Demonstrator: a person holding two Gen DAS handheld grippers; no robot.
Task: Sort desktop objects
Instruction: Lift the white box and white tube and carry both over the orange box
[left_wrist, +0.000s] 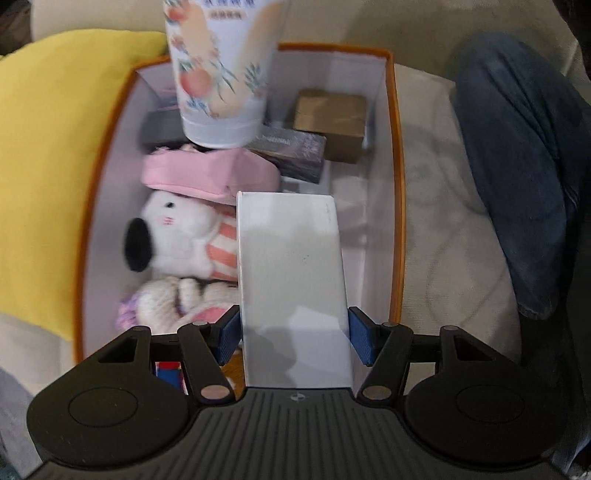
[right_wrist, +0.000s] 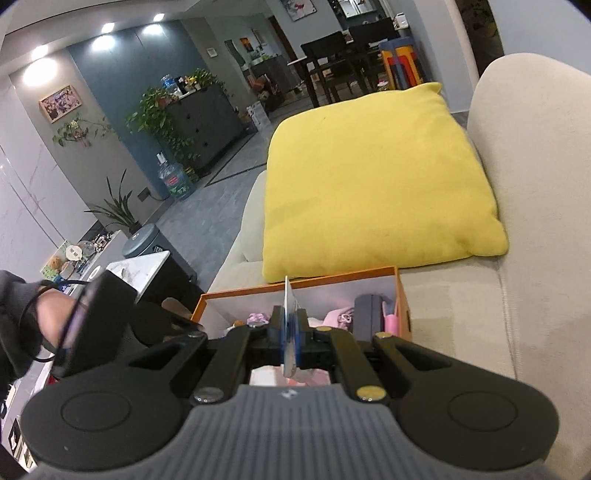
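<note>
My left gripper (left_wrist: 294, 332) points down into an orange box (left_wrist: 398, 184) with a white inside. Its blue pads (left_wrist: 228, 338) press on both sides of a white carton (left_wrist: 291, 258). A floral-printed white tube (left_wrist: 221, 74) hangs cap-down over the far half of the box. In the right wrist view my right gripper (right_wrist: 291, 326) is shut on the tube's flat crimped end (right_wrist: 288, 295), above the orange box (right_wrist: 295, 281). Inside lie a pink pouch (left_wrist: 207, 173), a white dog plush (left_wrist: 173, 236), a second plush (left_wrist: 162, 306), a dark purple carton (left_wrist: 295, 151) and a brown carton (left_wrist: 332, 122).
The box sits on a beige sofa (right_wrist: 535, 258) beside a yellow cushion (right_wrist: 369, 184), (left_wrist: 48, 166). A leg in blue jeans (left_wrist: 517, 166) lies right of the box. A hand with the other gripper (right_wrist: 92, 325) shows left in the right wrist view. Room furniture stands beyond.
</note>
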